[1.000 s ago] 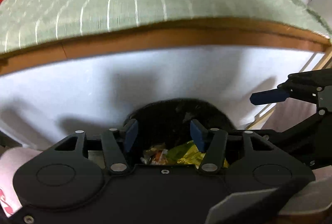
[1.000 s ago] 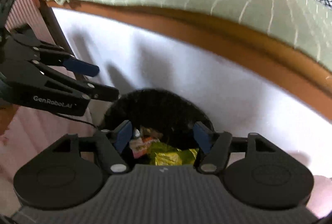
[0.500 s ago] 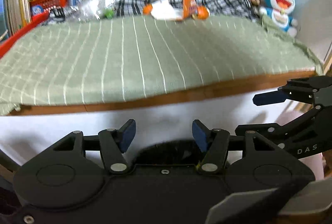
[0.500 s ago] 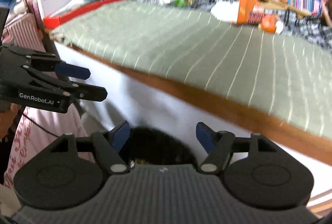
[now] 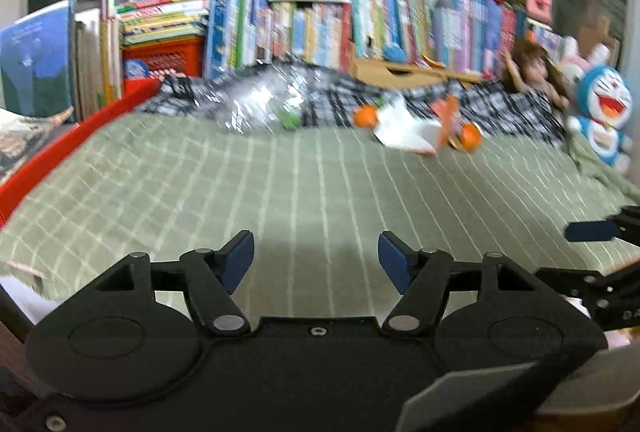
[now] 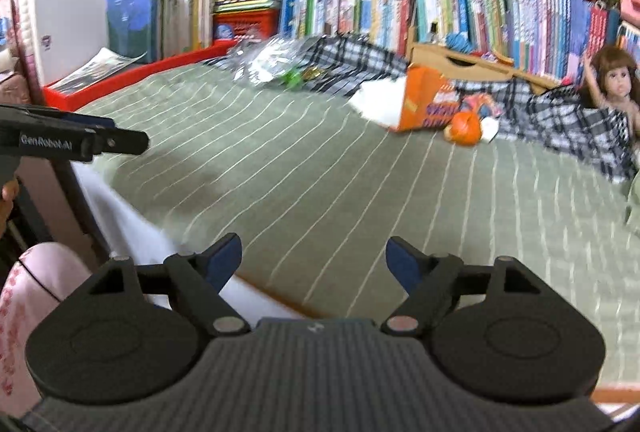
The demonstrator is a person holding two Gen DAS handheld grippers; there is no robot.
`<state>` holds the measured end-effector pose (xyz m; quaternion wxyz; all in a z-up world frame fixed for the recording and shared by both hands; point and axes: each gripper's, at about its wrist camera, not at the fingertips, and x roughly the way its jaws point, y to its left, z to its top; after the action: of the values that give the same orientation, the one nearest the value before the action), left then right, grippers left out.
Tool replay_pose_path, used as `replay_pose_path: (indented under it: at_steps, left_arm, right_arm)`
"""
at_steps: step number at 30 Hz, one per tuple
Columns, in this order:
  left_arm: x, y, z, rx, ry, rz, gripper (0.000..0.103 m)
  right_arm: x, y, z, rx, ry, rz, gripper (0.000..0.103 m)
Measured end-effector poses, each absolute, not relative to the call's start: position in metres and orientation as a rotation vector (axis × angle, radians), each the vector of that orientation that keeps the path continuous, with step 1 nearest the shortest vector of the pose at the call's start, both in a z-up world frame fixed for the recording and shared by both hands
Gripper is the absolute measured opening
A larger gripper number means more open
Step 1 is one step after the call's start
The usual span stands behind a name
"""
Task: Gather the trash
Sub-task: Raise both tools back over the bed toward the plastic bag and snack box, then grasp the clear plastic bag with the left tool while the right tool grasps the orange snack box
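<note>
I have both tools raised over the near edge of the bed, between pickups. The left gripper is released: its jaws have just been opening and nothing sits between the blue pads. The right gripper is likewise released, jaws just opened wider, nothing between them. From the right wrist view, the left tool shows at 9 o'clock.

Current step, as I judge it: approach to the next piece of trash. The remaining trash lies at the far side of the green striped bedspread, against the plaid blanket.

- Clear plastic wrapper, at 11 o'clock in the left view: thin, crinkled, glossy film, with a small green piece at its edge.
- Orange carton, at 1 o'clock in the right view: rigid printed card, box-shaped, tipped over on white paper.
- Orange round scrap, just beside the carton: rounded; material cannot be told.

Next move, as I judge it: carry each tool forward across the bedspread, left to the wrapper, right to the carton. The film calls for a pinch on a raised fold; the carton calls for wide jaws across one flat wall. The soft bedspread will yield under pressure.

The books and the doll behind are not trash.
</note>
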<state>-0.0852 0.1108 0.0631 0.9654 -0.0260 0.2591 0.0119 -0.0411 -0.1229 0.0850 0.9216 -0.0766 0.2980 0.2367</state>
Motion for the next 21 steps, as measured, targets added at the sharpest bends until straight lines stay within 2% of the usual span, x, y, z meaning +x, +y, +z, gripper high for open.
replay_pose_path:
  at_steps: [7, 21]
  left_arm:
    - [-0.035, 0.122, 0.069, -0.027, 0.497, 0.073, 0.078]
    - [0.112, 0.152, 0.071, 0.013, 0.452, 0.211, 0.088]
  right_arm:
    - [0.001, -0.130, 0.091, -0.151, 0.588, 0.426, 0.088]
    - [0.104, -0.114, 0.079, -0.093, 0.587, 0.331, 0.089]
